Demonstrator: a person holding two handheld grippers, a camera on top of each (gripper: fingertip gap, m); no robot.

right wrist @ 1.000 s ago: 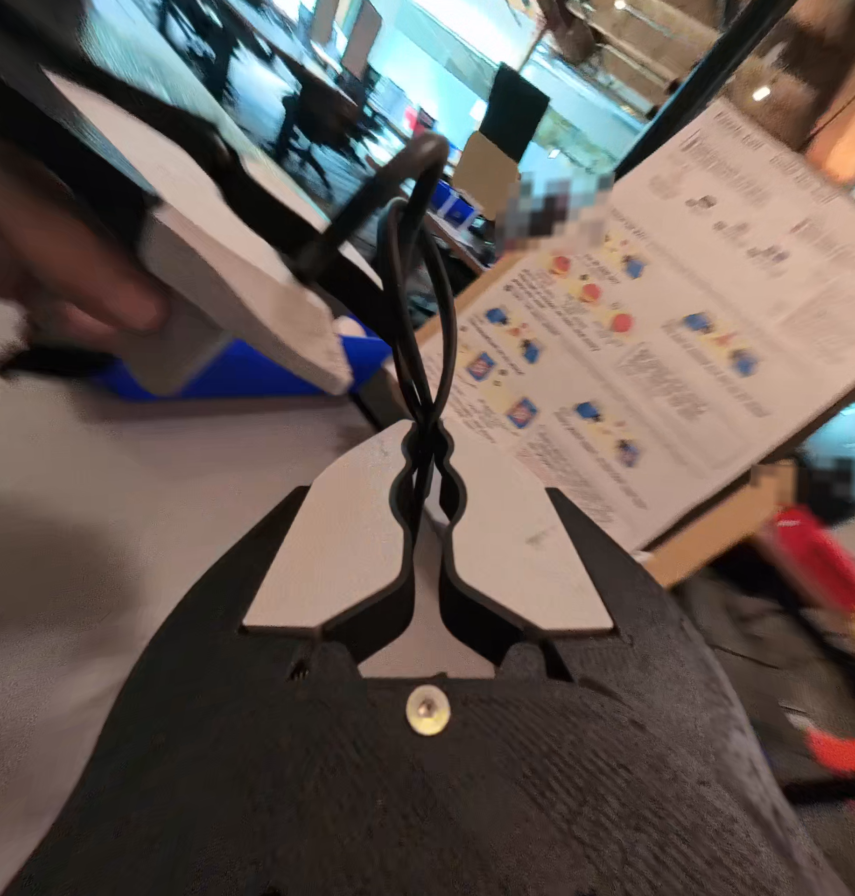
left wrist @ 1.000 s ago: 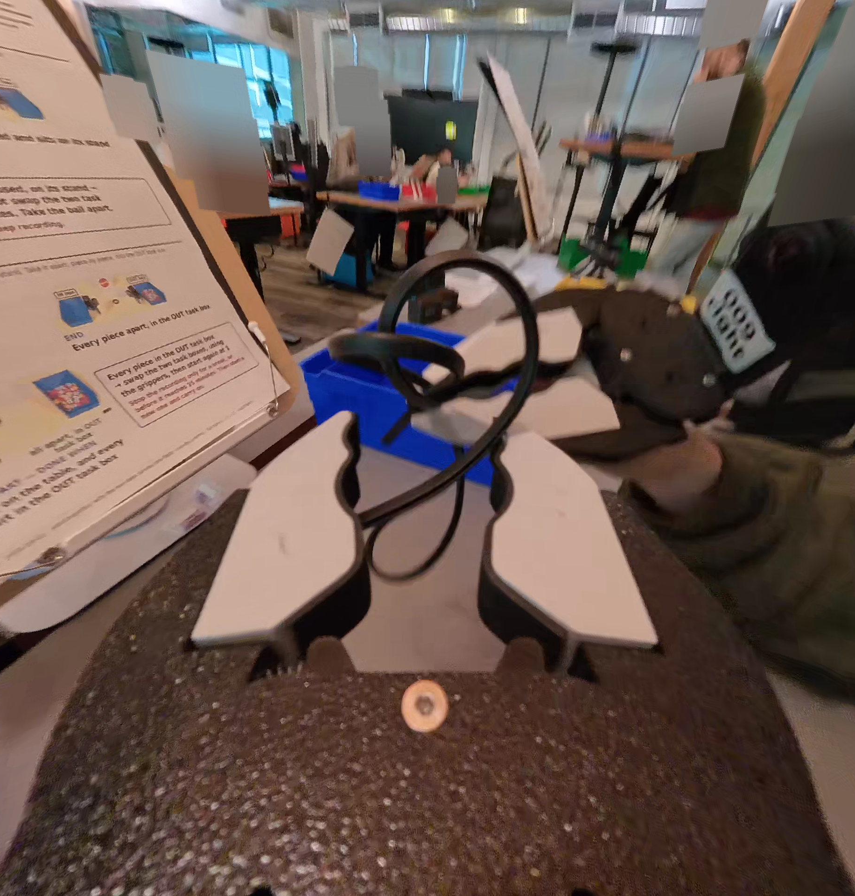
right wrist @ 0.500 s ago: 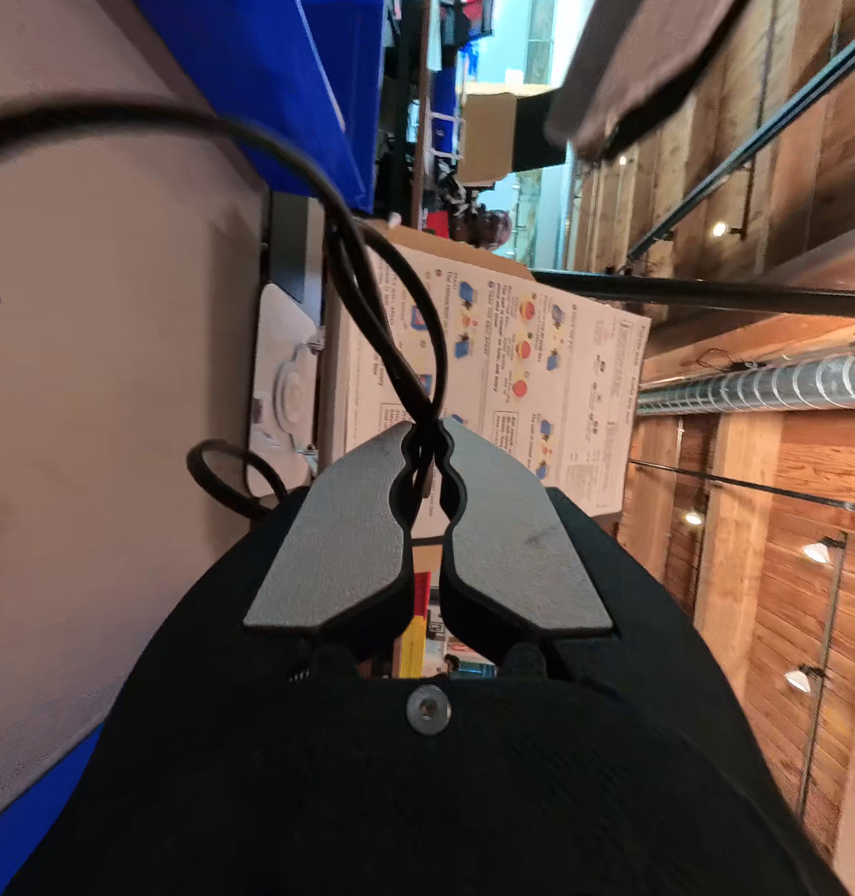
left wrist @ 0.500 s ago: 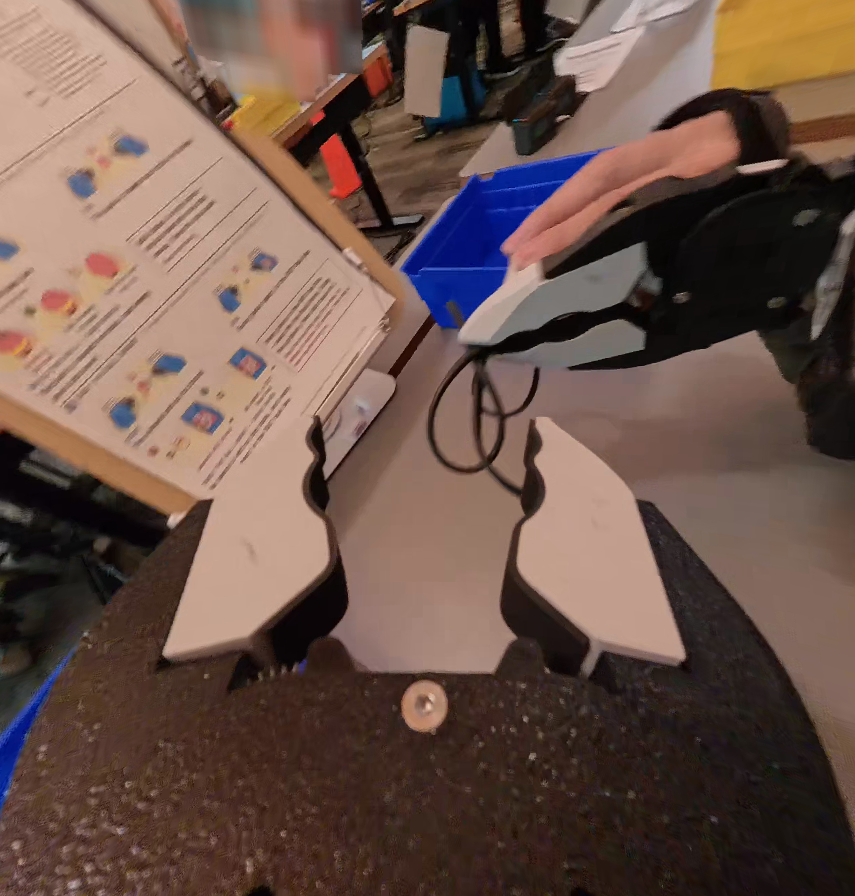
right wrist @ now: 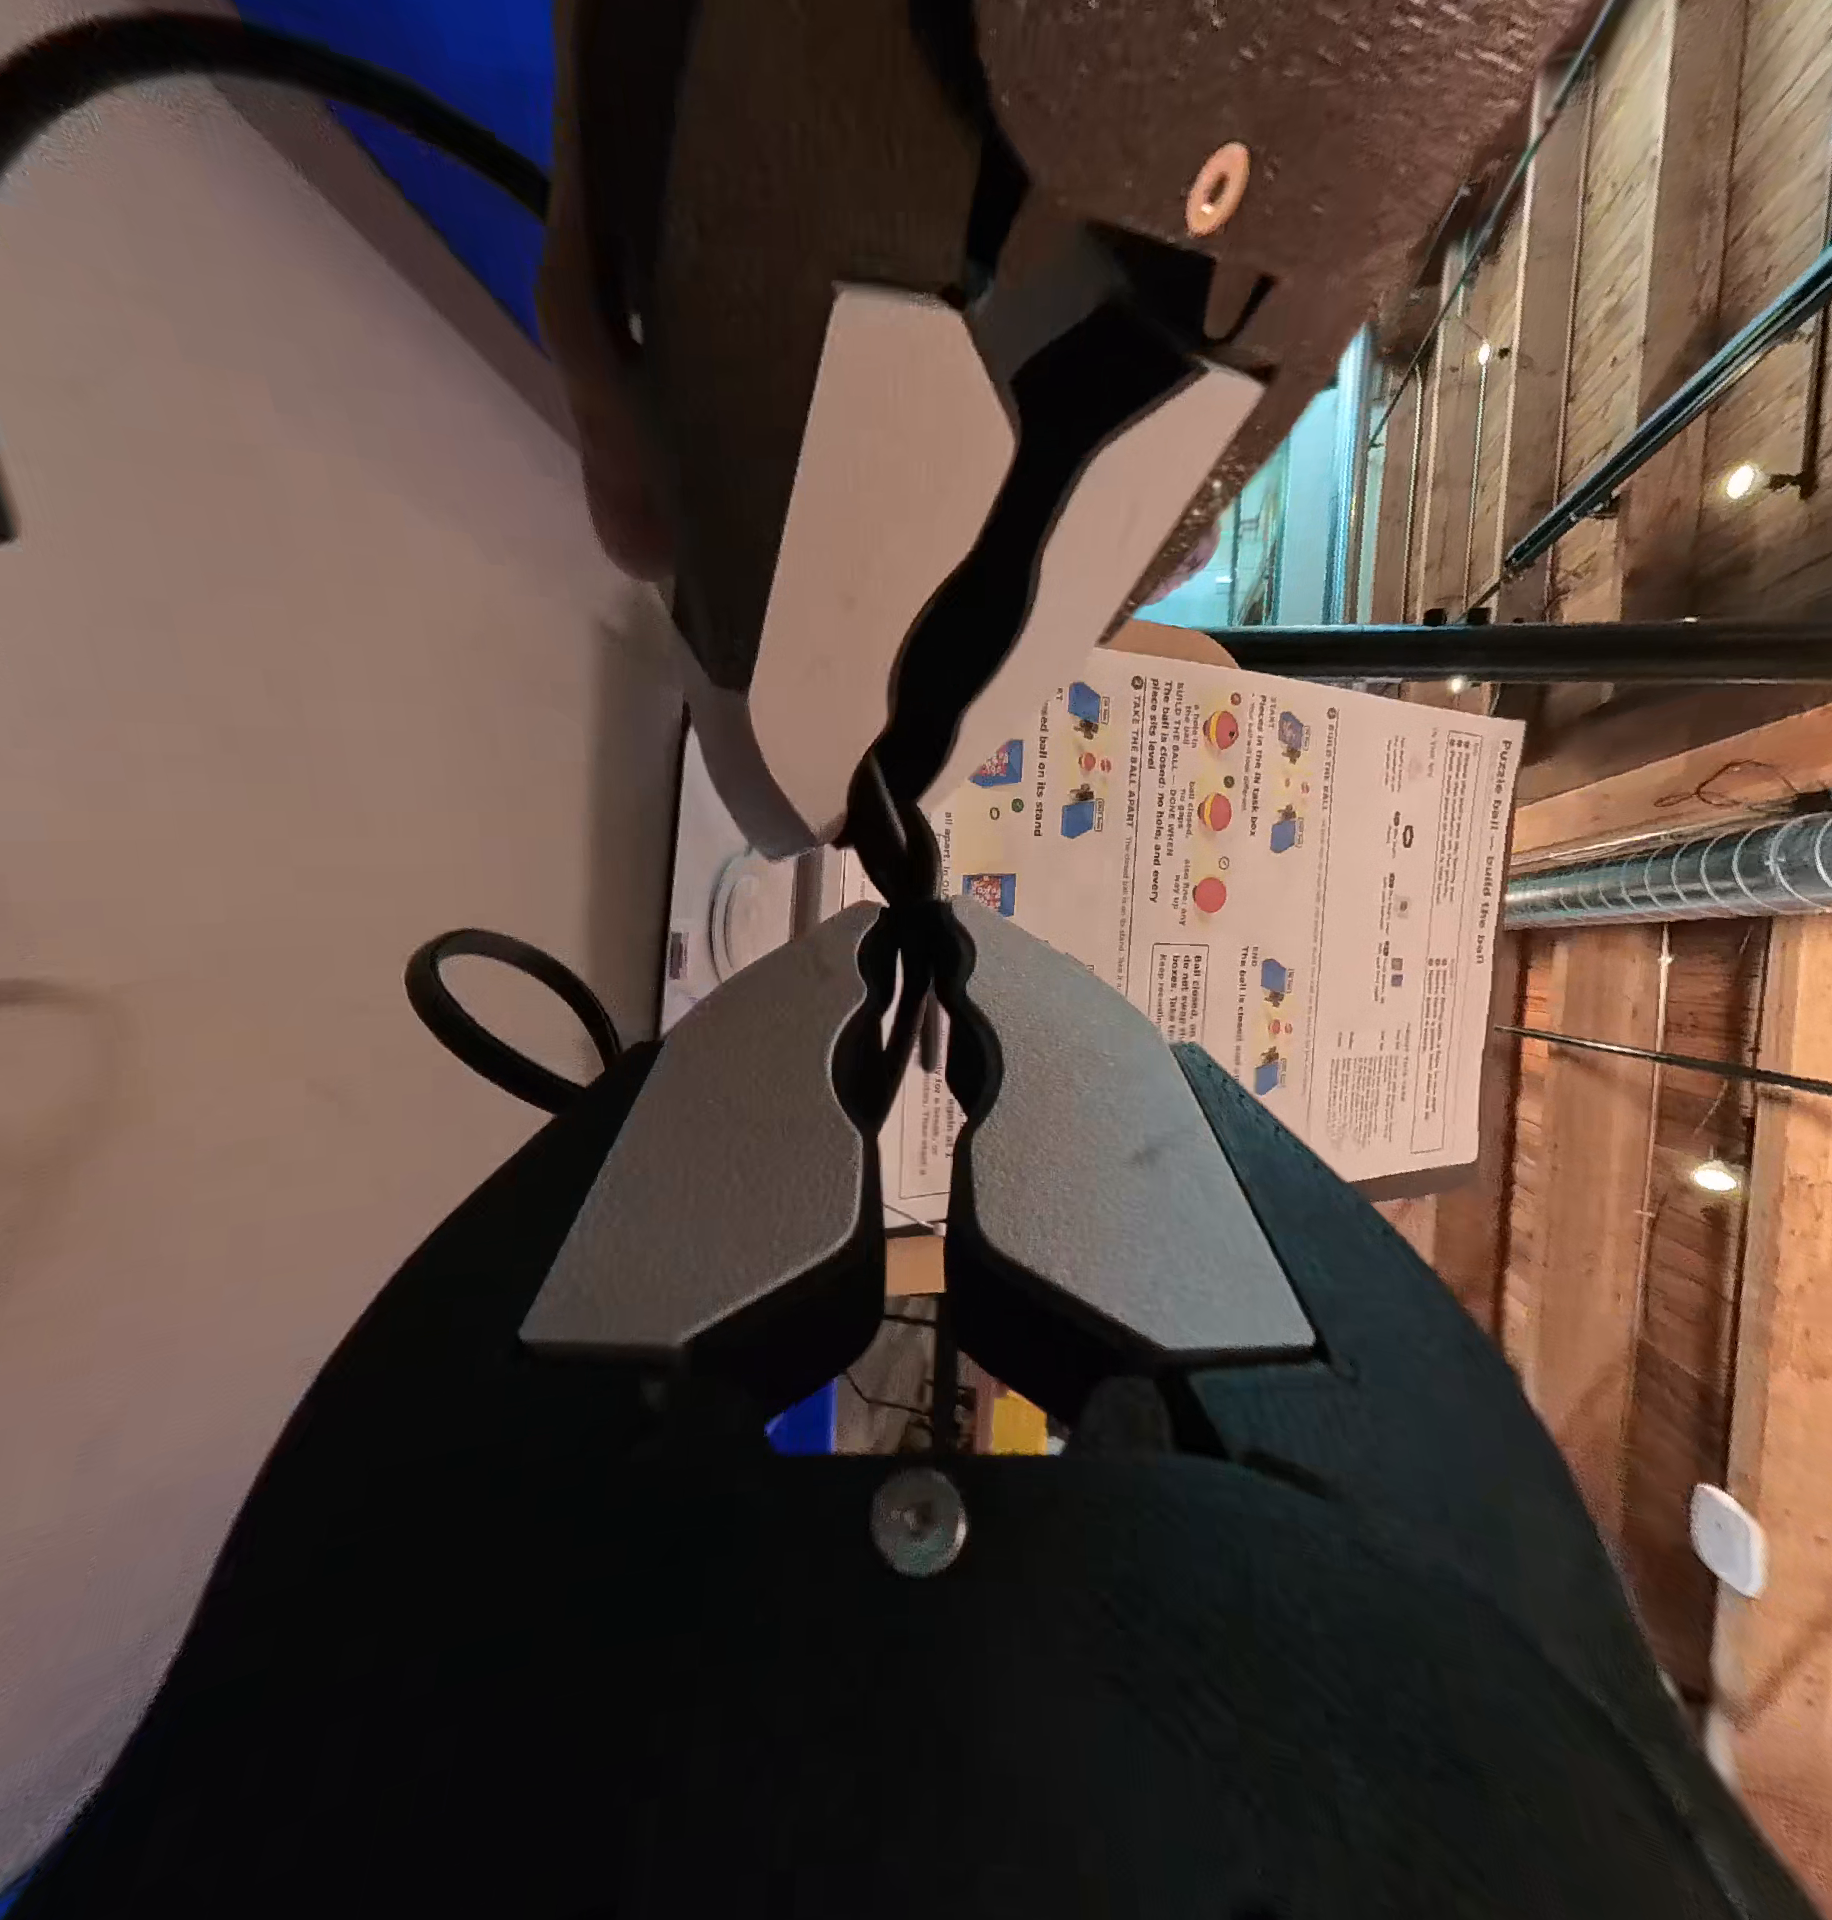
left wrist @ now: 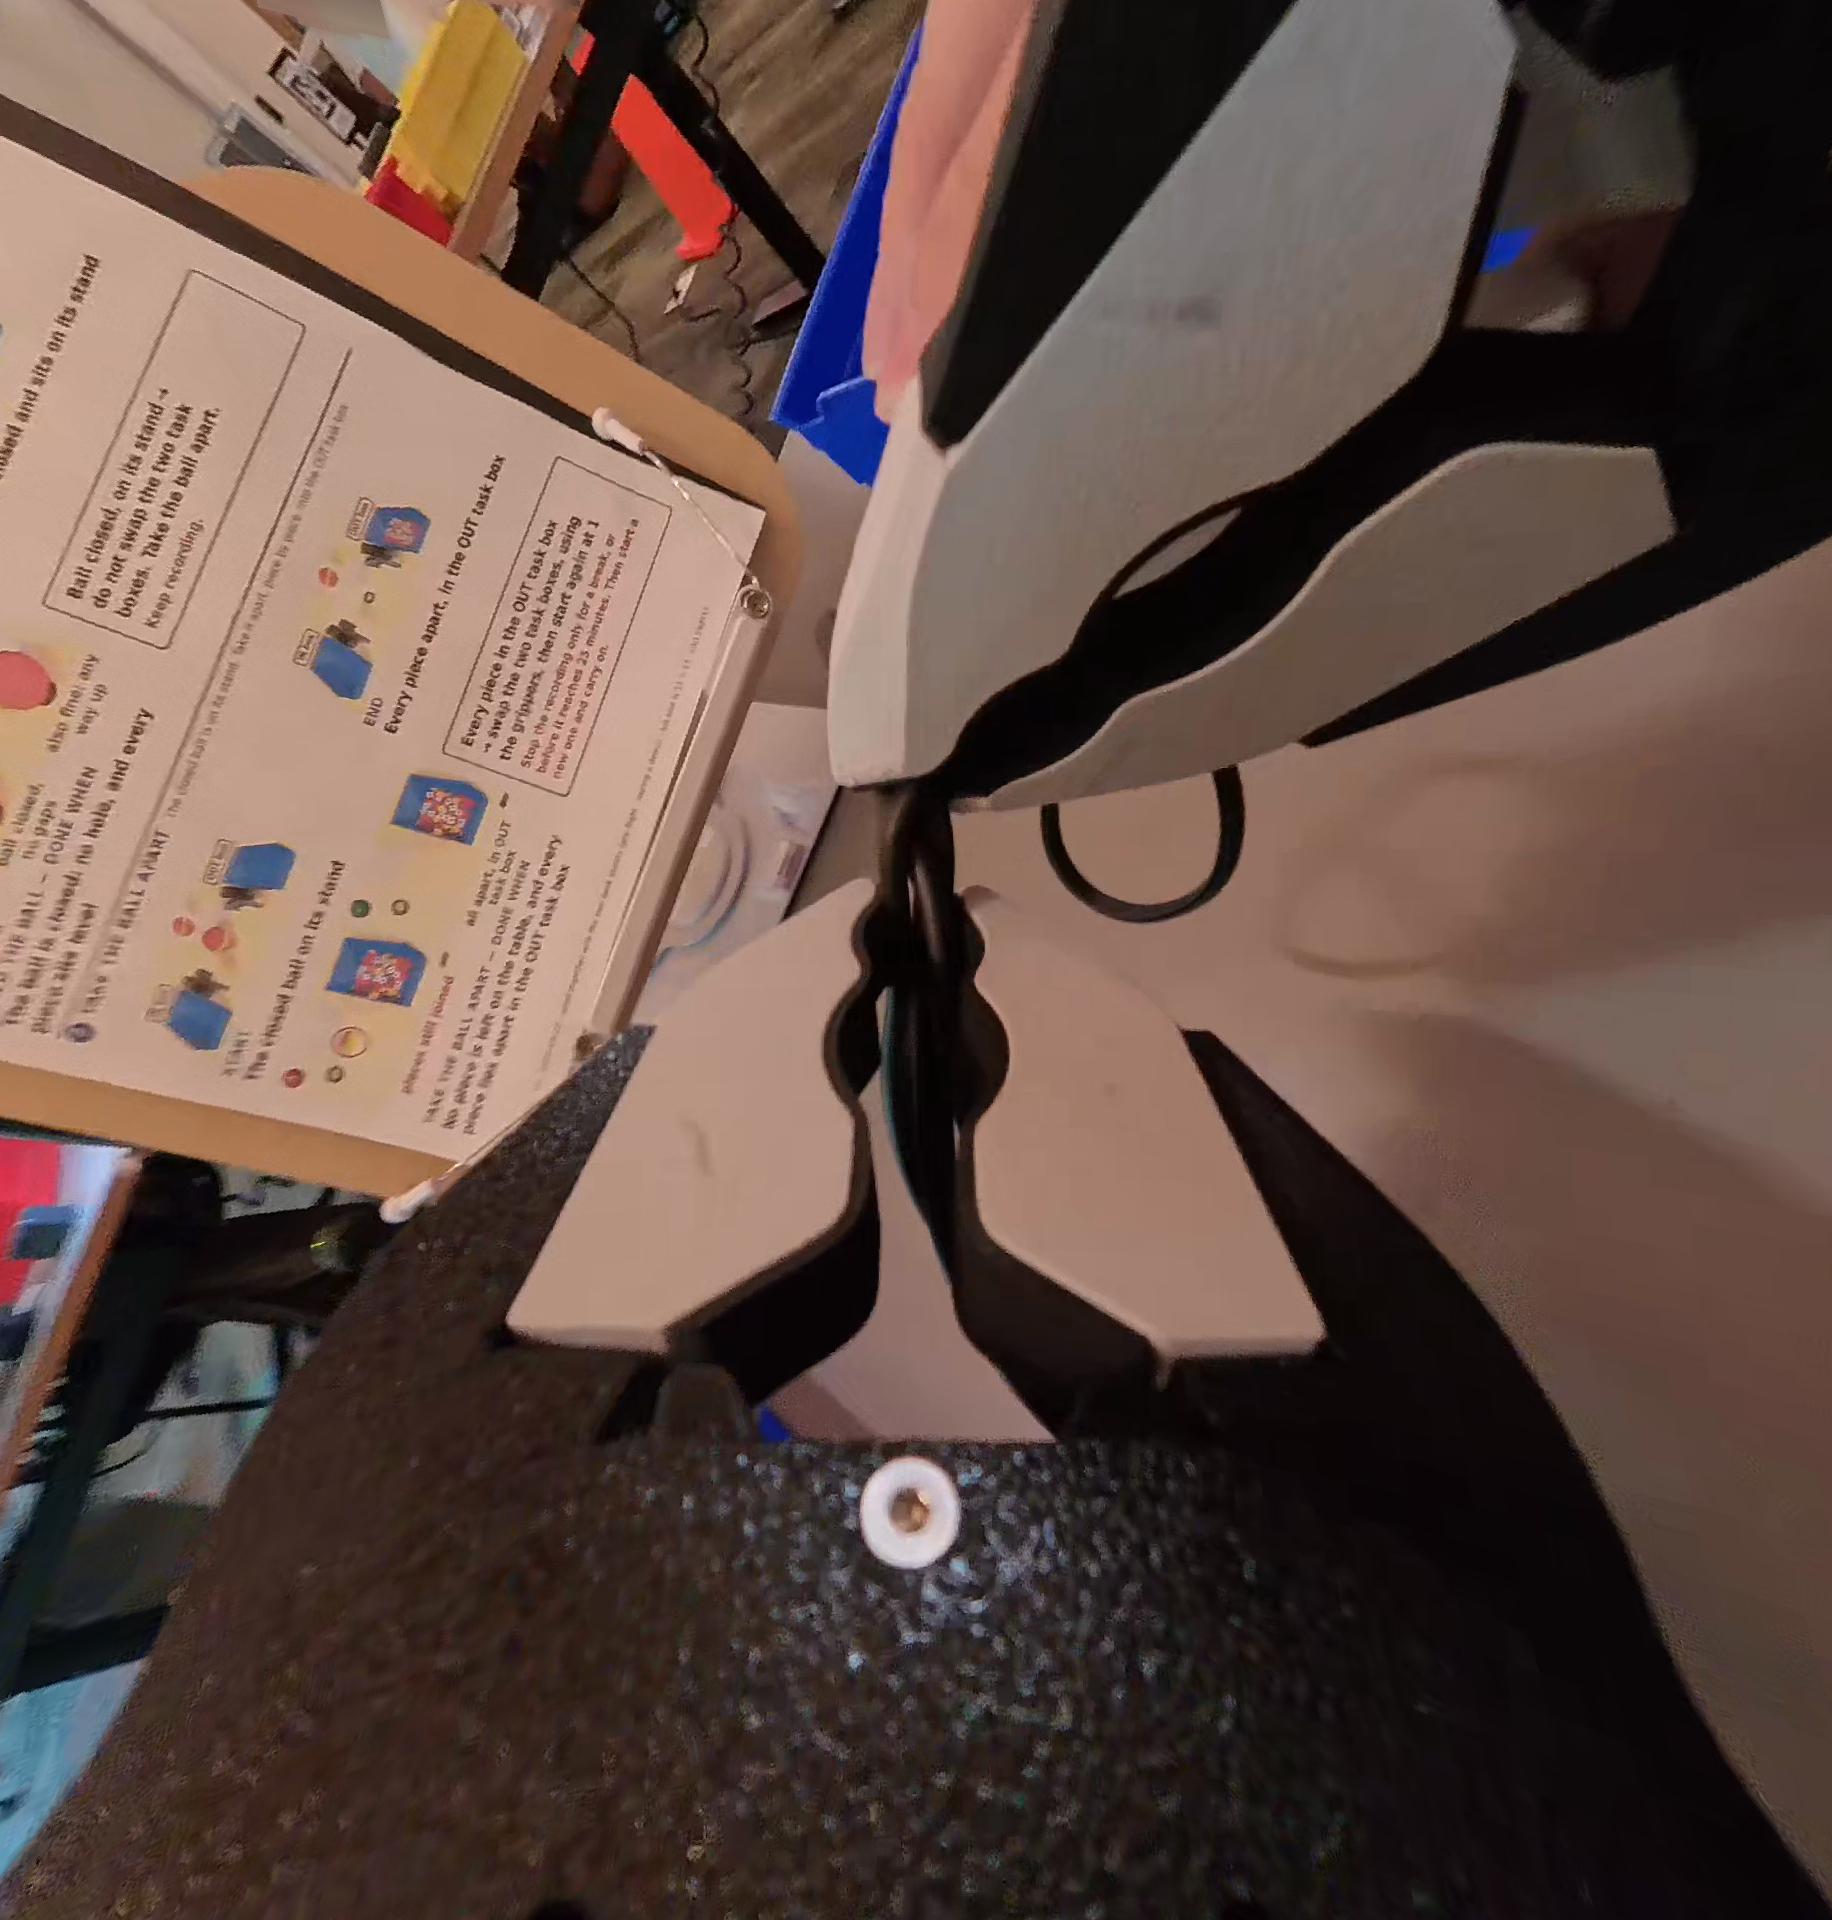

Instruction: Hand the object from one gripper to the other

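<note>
Left gripper (left wrist: 917,914): its two grey fingers are drawn together on the black cable (left wrist: 917,997), whose strands run down the narrow gap between them; it grips the bundle at the fingertips.
Right gripper (right wrist: 917,914): likewise clenched on the cable, the strands pinched between its fingertips in the right wrist view.
Meeting of the two: the grippers face each other tip to tip, almost touching, each clamped on the same short twisted stretch of cable. In the left wrist view the right gripper comes in from just above the left fingertips and slants up to the right; in the right wrist view the left gripper comes down from above.
Cable, free parts: a small loop (left wrist: 1140,862) hangs just right of the left gripper's tips, below the right gripper's fingers. In the right wrist view a loop (right wrist: 507,1013) sticks out left of the right gripper's fingers, and a longer arc curves across the upper left.
Hand (left wrist: 943,177): it lies along the top of the right gripper, above and beyond the left gripper's tips.
Table (left wrist: 1514,1039): a pale surface behind and right of both grippers.
Instruction sheet (left wrist: 299,727): a printed page on a brown board, left of the left gripper.
Blue bin (left wrist: 839,405): beyond the sheet's edge, partly hidden by the right gripper.
</note>
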